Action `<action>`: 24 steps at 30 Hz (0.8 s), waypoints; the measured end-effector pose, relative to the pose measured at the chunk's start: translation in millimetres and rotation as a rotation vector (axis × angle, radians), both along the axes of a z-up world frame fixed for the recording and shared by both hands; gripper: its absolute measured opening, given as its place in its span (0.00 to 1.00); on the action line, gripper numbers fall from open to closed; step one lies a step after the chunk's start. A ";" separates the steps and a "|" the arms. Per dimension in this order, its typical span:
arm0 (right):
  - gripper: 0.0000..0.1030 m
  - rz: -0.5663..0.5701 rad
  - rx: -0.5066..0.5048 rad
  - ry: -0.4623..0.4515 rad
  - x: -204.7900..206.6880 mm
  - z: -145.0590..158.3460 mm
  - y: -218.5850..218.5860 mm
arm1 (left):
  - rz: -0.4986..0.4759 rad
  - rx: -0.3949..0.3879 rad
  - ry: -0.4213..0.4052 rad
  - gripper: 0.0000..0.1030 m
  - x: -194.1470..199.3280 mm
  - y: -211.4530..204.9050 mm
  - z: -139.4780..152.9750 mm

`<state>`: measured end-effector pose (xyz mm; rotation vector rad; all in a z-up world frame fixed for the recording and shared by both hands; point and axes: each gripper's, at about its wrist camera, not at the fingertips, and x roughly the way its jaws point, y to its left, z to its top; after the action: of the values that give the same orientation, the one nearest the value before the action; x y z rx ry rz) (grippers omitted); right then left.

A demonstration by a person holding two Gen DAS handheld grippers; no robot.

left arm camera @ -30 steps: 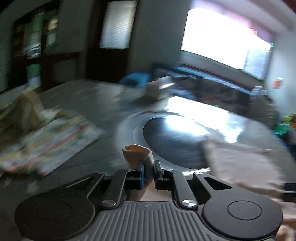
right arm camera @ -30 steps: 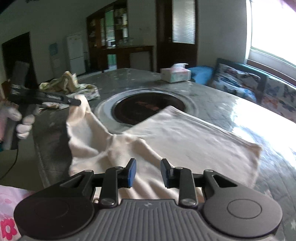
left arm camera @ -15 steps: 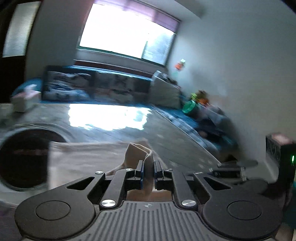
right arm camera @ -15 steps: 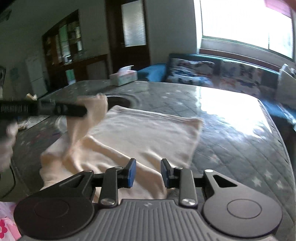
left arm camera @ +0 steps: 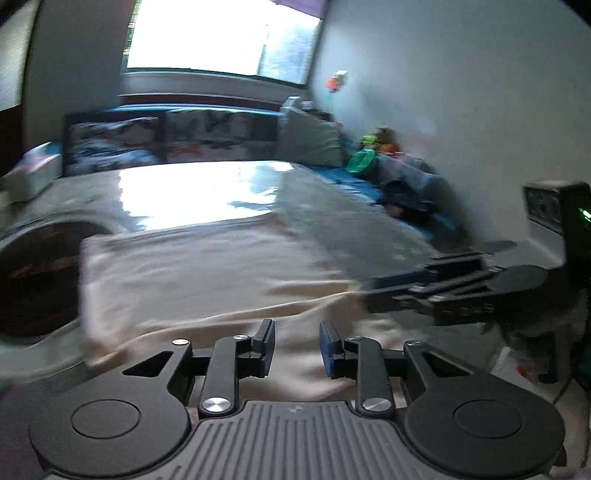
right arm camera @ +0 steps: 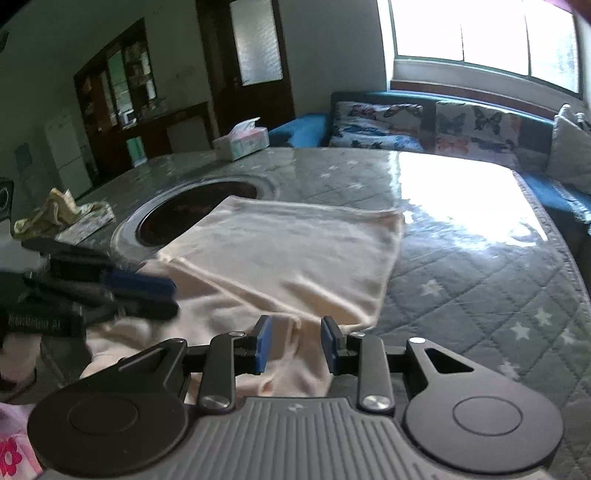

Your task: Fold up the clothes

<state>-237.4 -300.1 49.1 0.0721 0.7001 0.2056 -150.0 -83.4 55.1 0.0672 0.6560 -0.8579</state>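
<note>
**No readable writing**

Nothing can be read in either view. The left gripper (right arm camera: 110,291) carries a strip of pale lettering on its side, too blurred to make out. The tissue box (right arm camera: 242,142) shows no legible print.

Bright window (right arm camera: 484,35) above blue sofa (right arm camera: 424,122)

Each claw is showing a matte black housing with a ribbed grey rear plate, two round side discs, silver pivot screws and blue-padded fingers: left claw (left arm camera: 297,347), right claw (right arm camera: 296,343). A pink floral garment (right arm camera: 11,446) is showing.
</note>
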 end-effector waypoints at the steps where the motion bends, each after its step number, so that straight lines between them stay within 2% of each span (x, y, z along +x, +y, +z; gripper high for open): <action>1: 0.28 0.008 0.002 0.005 1.6 -2.7 3.4 | 0.031 0.007 0.005 0.28 3.3 8.6 -2.0; 4: 0.28 0.027 -0.001 0.010 7.6 -8.3 12.5 | 0.120 0.032 0.025 0.28 13.3 31.8 -10.9; 9: 0.28 0.046 -0.020 0.004 15.7 -12.3 23.1 | 0.210 0.054 0.046 0.28 27.2 57.3 -20.6; 14: 0.28 0.041 -0.035 0.038 19.8 -18.7 20.3 | 0.267 0.026 0.078 0.28 37.5 79.8 -18.6; 18: 0.27 0.036 -0.027 0.058 18.3 -23.4 18.2 | 0.265 0.024 0.078 0.28 36.4 93.7 -15.1; 20: 0.27 0.038 -0.024 0.063 18.1 -25.1 19.5 | 0.253 0.029 0.079 0.34 34.1 93.0 -15.7; 24: 0.26 0.031 -0.030 0.062 21.9 -25.7 21.2 | 0.234 0.029 0.070 0.36 25.2 92.9 -14.7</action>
<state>-215.5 -278.9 23.4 0.0388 0.7661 0.2230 -124.8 9.5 40.4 -0.0136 0.7271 -0.6272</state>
